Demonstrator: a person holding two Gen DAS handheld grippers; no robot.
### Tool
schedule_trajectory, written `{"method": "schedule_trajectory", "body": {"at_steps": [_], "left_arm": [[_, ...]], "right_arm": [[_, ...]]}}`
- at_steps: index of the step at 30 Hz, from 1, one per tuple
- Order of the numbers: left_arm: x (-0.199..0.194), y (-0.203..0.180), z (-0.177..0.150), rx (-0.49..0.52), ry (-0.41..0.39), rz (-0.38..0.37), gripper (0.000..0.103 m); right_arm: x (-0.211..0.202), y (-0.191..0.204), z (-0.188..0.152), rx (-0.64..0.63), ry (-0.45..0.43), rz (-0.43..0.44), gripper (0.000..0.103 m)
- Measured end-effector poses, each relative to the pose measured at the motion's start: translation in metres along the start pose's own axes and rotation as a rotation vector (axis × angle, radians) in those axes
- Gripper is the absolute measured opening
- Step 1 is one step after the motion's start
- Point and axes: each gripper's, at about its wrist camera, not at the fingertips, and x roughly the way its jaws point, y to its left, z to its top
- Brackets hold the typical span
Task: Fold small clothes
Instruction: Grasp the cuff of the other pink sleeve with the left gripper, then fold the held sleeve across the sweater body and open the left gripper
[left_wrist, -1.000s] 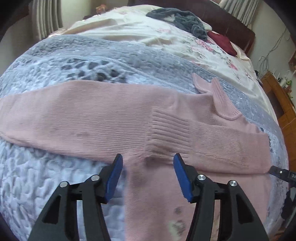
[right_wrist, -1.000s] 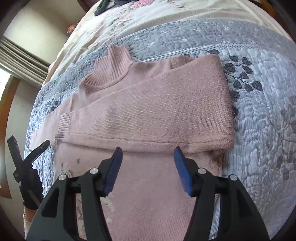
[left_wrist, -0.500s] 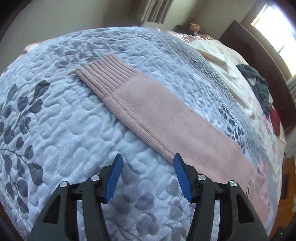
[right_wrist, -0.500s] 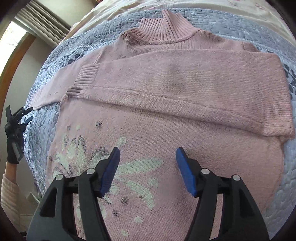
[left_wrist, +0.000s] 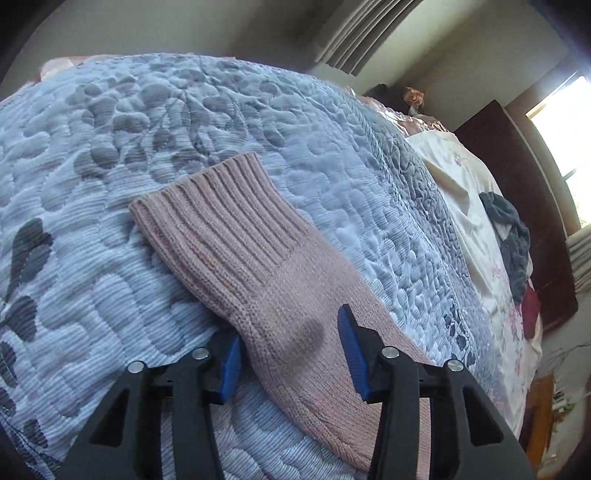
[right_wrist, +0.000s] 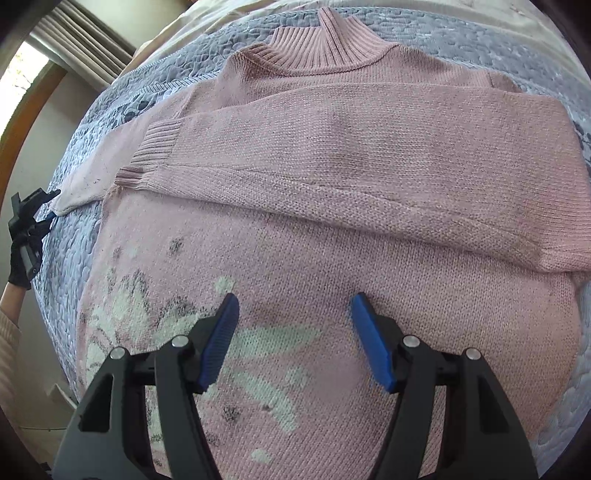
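Our left claw (left_wrist: 291, 350) stands wide around the pink knitted sweater's ribbed sleeve (left_wrist: 236, 243). Only the right view shows the whole pink knitted sweater (right_wrist: 332, 236), under our wide right claw (right_wrist: 293, 332).

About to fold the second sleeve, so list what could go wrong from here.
1. The left hand-held gripper is open astride the outstretched sleeve; closing low could pinch the quilt too.
2. Its grip sits behind the ribbed cuff, so the cuff may flop.
3. Dragging could disturb the already folded sleeve.
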Motion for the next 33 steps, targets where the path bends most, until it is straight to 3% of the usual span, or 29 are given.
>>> {"method": "schedule_trajectory", "body": {"at_steps": [2,7,11,15,23,33], "left_arm": [[0.001,0.004,0.002,-0.019,-0.007,-0.001,0.024],[0.000,0.004,0.001,-0.007,-0.019,0.005,0.014],[-0.008,-0.010,-0.004,0.035,-0.047,0.019,0.011],[-0.026,-0.039,-0.019,0.122,-0.076,-0.020,0.010],[-0.047,-0.134,-0.084,0.355,-0.043,-0.145,0.010],[-0.046,-0.242,-0.198,0.524,0.053,-0.339,0.010]], "right_arm": [[0.001,0.000,0.000,-0.003,-0.001,-0.003,0.065],[0.003,0.002,0.000,-0.019,-0.001,-0.014,0.066],[0.001,0.001,0.000,-0.006,-0.007,-0.002,0.066],[-0.008,-0.002,-0.002,0.016,-0.023,0.011,0.065],[-0.035,-0.013,-0.015,0.041,-0.072,0.005,0.065],[-0.040,-0.032,-0.020,0.043,-0.068,-0.055,0.065]]}}
